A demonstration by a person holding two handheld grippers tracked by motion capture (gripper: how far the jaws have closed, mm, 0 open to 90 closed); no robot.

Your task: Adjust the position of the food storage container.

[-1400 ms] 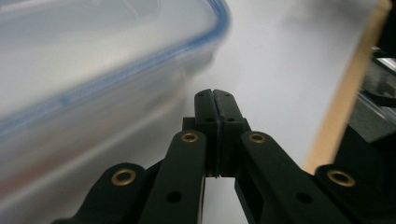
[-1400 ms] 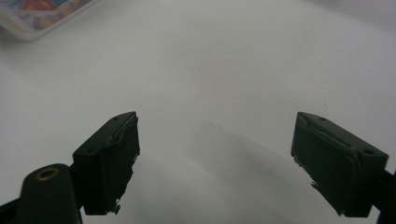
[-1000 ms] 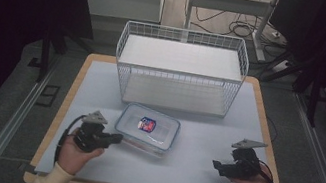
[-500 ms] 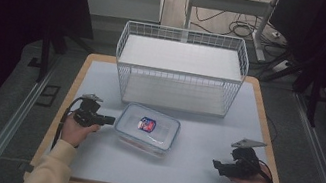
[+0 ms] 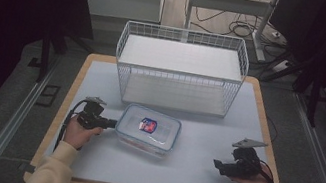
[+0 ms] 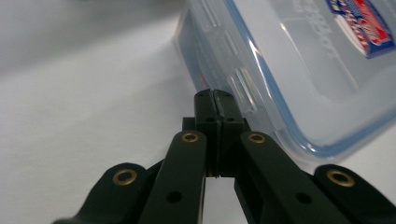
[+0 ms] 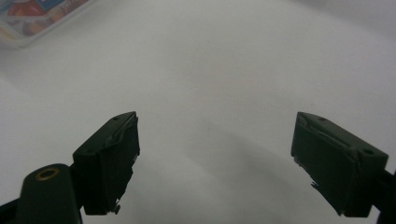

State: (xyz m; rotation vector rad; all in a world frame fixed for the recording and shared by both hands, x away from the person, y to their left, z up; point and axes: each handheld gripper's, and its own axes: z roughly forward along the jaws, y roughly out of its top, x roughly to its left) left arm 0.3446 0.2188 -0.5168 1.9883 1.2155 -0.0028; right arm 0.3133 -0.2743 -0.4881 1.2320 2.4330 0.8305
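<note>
left tool (image 5: 105,123): moved up from the near edge, jaws pressed together on nothing, tips touching clear lidded box (image 5: 148,129) side | right tool (image 5: 220,166): wide apart, empty, box well off | likely nudging/unlatching box

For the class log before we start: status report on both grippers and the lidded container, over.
Left gripper shut, tips at the clear container left side latch. Right gripper open, over bare table. Wire basket behind; nothing in the way.

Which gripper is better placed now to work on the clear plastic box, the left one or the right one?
Probably the left. The left gripper, jaws shut, has its tips at the side latch of the clear plastic box. The right gripper is open over bare table, well apart from the box.
</note>
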